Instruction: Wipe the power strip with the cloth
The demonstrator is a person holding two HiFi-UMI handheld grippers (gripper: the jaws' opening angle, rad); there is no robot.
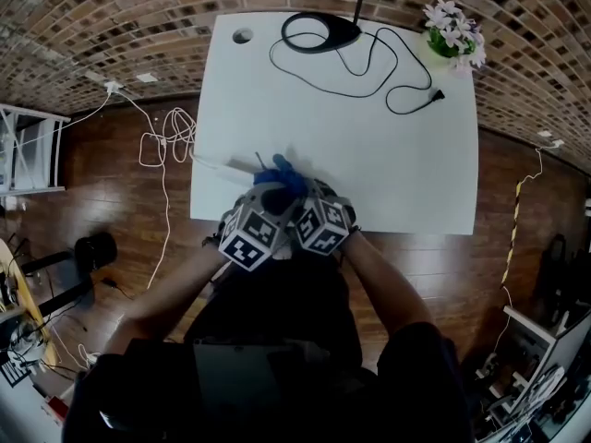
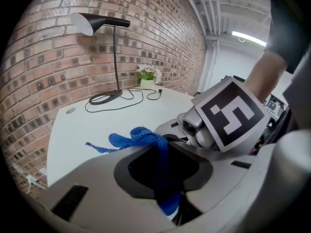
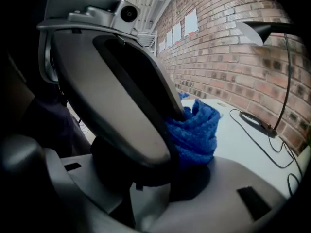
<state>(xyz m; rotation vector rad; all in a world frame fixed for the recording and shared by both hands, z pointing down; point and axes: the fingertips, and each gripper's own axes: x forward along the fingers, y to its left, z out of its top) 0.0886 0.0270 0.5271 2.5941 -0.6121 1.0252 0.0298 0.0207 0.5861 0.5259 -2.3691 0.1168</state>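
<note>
The white table point(image 1: 369, 155) is mostly bare, with a desk lamp point(image 1: 319, 33) and its trailing cord at the far side and a pot of flowers point(image 1: 452, 33) at the far right corner. All the work sits at the near edge. It looks like the cloth is being gathered or re-gripped here, not wiped over anything. The person's forearms point(image 1: 175, 293) come in from below and converge, so the two marker cubes nearly touch and both tools angle forward and down at the tabletop. The left gripper point(image 1: 263, 201) has its jaws drawn in on a thin strand of the blue cloth point(image 1: 280, 181), which runs down between them and flops out ahead. The right gripper point(image 1: 305, 199) is clamped tight on a thicker bunched wad of the same cloth. The power strip is not clearly shown. A thin pale bar point(image 1: 226, 164) on the table just left of the cloth, with a white cord running off the left edge to the floor, is probably it. If so, the next move calls for carrying the bunched cloth over to that bar, pressing it down, and dragging it along the length.
</note>
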